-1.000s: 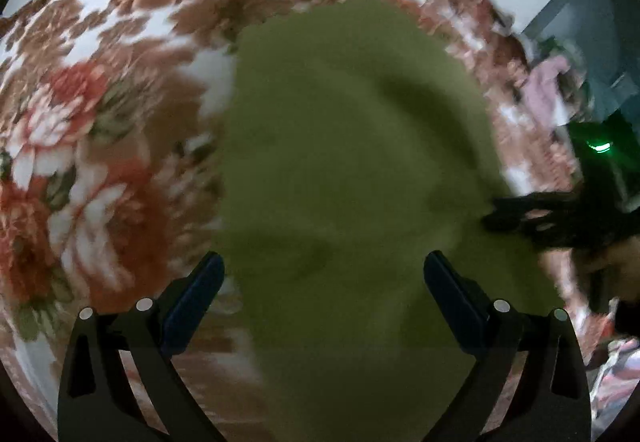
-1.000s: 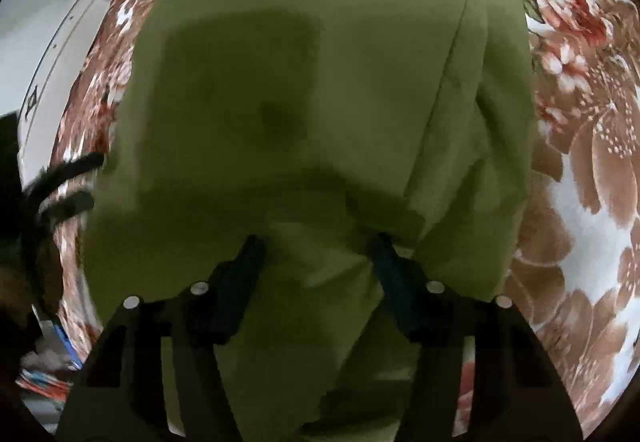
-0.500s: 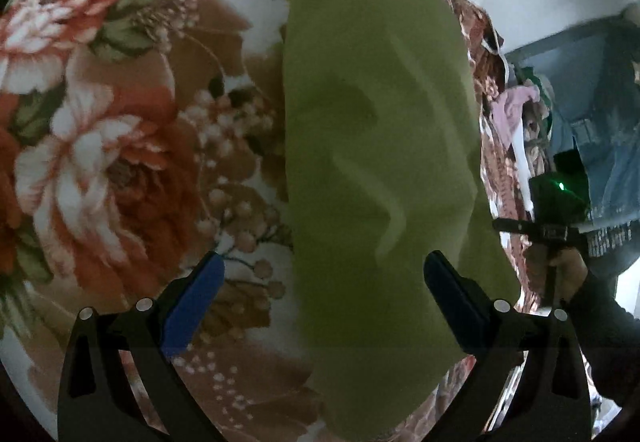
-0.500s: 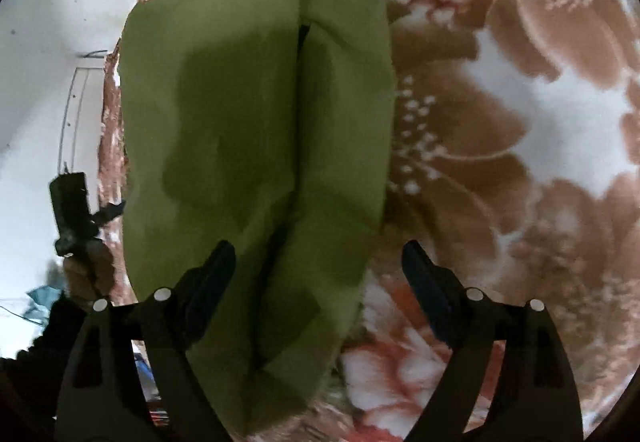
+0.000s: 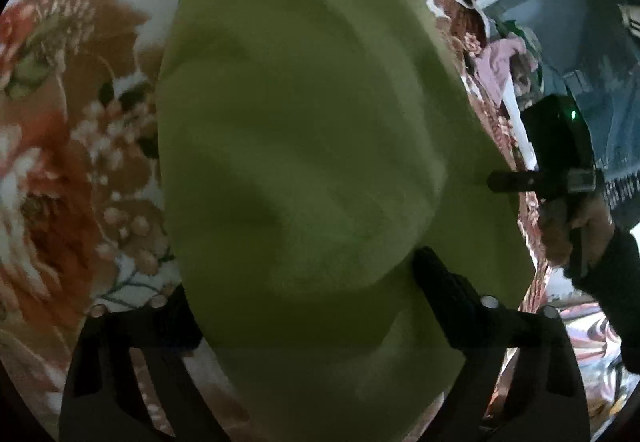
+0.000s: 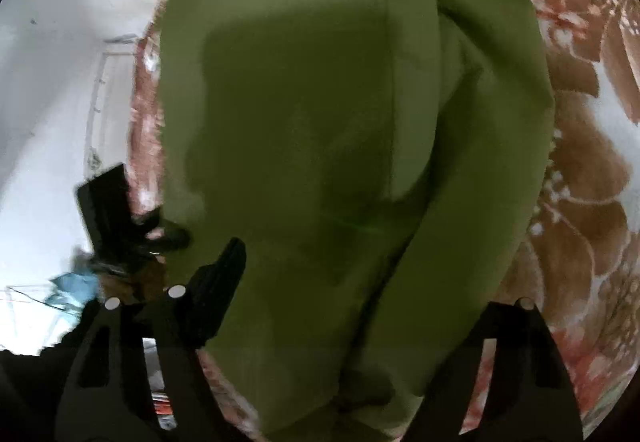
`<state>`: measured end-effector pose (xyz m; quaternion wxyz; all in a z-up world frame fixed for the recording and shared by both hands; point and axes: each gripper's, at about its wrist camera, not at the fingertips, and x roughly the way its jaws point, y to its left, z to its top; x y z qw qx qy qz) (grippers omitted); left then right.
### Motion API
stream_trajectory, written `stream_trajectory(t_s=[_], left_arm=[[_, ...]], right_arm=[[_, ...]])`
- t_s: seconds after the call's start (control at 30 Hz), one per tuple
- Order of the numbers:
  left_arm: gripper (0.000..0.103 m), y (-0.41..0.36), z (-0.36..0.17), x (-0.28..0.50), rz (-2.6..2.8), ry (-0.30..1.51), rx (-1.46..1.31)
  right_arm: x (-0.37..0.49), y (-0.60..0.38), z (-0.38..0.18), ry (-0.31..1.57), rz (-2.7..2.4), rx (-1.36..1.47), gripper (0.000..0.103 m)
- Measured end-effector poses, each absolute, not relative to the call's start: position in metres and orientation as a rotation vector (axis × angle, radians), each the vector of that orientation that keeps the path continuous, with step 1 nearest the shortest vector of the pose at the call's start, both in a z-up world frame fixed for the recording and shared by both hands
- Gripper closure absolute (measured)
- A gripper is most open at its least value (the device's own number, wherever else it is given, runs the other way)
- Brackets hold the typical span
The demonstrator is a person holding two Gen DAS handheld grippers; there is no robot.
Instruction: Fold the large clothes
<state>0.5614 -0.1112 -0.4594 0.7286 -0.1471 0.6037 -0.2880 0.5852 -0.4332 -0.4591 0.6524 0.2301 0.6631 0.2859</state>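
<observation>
At the near end of the floral bedspread (image 5: 80,170), both grippers' jaws, just narrowing, straddle the green garment (image 5: 304,146) unpinched; better grab matching corners before folding.

Left claw (image 5: 304,294) and right claw (image 6: 352,282) angled downward, jaws wide, just closing slightly

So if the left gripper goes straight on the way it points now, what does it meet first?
Most likely the green garment: it fills the space ahead of the left gripper, lying on the floral blanket. Depth is unclear.
</observation>
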Motion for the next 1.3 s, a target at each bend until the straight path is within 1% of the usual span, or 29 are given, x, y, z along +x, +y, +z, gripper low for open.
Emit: stream_trajectory(t_s=[0.03, 0.1, 0.13, 0.2, 0.23, 0.3, 0.33, 0.37, 0.4, 0.43, 0.47, 0.53, 0.6, 0.67, 0.77, 0.93, 1.13, 1.23, 1.27, 1.3], left_arm=[[0.016, -0.109, -0.461, 0.562, -0.64, 1.333, -0.339], [0.014, -0.103, -0.476, 0.567, -0.625, 1.35, -0.372], [0.012, -0.102, -0.482, 0.568, -0.624, 1.355, -0.385], [0.009, -0.103, -0.496, 0.568, -0.642, 1.338, -0.393], [0.009, -0.106, -0.499, 0.567, -0.653, 1.316, -0.371], [0.011, -0.105, -0.5, 0.566, -0.659, 1.307, -0.385], [0.023, -0.104, -0.499, 0.566, -0.674, 1.305, -0.405], [0.032, -0.103, -0.494, 0.566, -0.686, 1.298, -0.418], [0.038, -0.103, -0.487, 0.566, -0.7, 1.286, -0.418], [0.047, -0.102, -0.482, 0.565, -0.716, 1.28, -0.417], [0.054, -0.101, -0.474, 0.565, -0.734, 1.272, -0.415], [0.06, -0.104, -0.465, 0.566, -0.756, 1.26, -0.406], [0.064, -0.107, -0.454, 0.566, -0.771, 1.247, -0.397], [0.066, -0.115, -0.436, 0.565, -0.795, 1.235, -0.356], [0.067, -0.133, -0.398, 0.564, -0.858, 1.21, -0.287], [0.068, -0.183, -0.335, 0.554, -0.997, 1.178, -0.177], [0.068, -0.287, -0.283, 0.521, -1.223, 1.144, -0.045], [0.068, -0.366, -0.271, 0.494, -1.364, 1.124, -0.004], [0.068, -0.41, -0.269, 0.484, -1.431, 1.116, 0.004], [0.068, -0.437, -0.268, 0.474, -1.476, 1.11, 0.009]], right_arm=[[0.584, -0.43, -0.456, 1.5, 0.66, 0.513, 0.028], [0.586, -0.425, -0.467, 1.508, 0.647, 0.491, 0.028], [0.589, -0.423, -0.48, 1.529, 0.618, 0.487, 0.028], [0.596, -0.425, -0.508, 1.564, 0.579, 0.483, 0.023], [0.597, -0.424, -0.518, 1.569, 0.584, 0.5, 0.024], [0.599, -0.426, -0.521, 1.56, 0.574, 0.557, 0.022], [0.6, -0.424, -0.517, 1.552, 0.58, 0.584, 0.03], [0.599, -0.419, -0.508, 1.541, 0.59, 0.559, 0.041], [0.596, -0.421, -0.501, 1.535, 0.599, 0.537, 0.044], [0.595, -0.418, -0.494, 1.528, 0.621, 0.536, 0.052], [0.594, -0.417, -0.486, 1.515, 0.658, 0.551, 0.064], [0.593, -0.415, -0.477, 1.498, 0.691, 0.572, 0.076], [0.59, -0.415, -0.466, 1.476, 0.689, 0.547, 0.078], [0.583, -0.419, -0.456, 1.453, 0.663, 0.585, 0.081], [0.566, -0.431, -0.436, 1.397, 0.649, 0.616, 0.081], [0.505, -0.482, -0.379, 1.255, 0.584, 0.731, 0.082], [0.398, -0.59, -0.322, 1.087, 0.407, 0.853, 0.082], [0.336, -0.658, -0.291, 1.033, 0.266, 0.857, 0.082], [0.319, -0.681, -0.283, 1.021, 0.226, 0.859, 0.082], [0.295, -0.71, -0.272, 1.006, 0.165, 0.855, 0.082]])
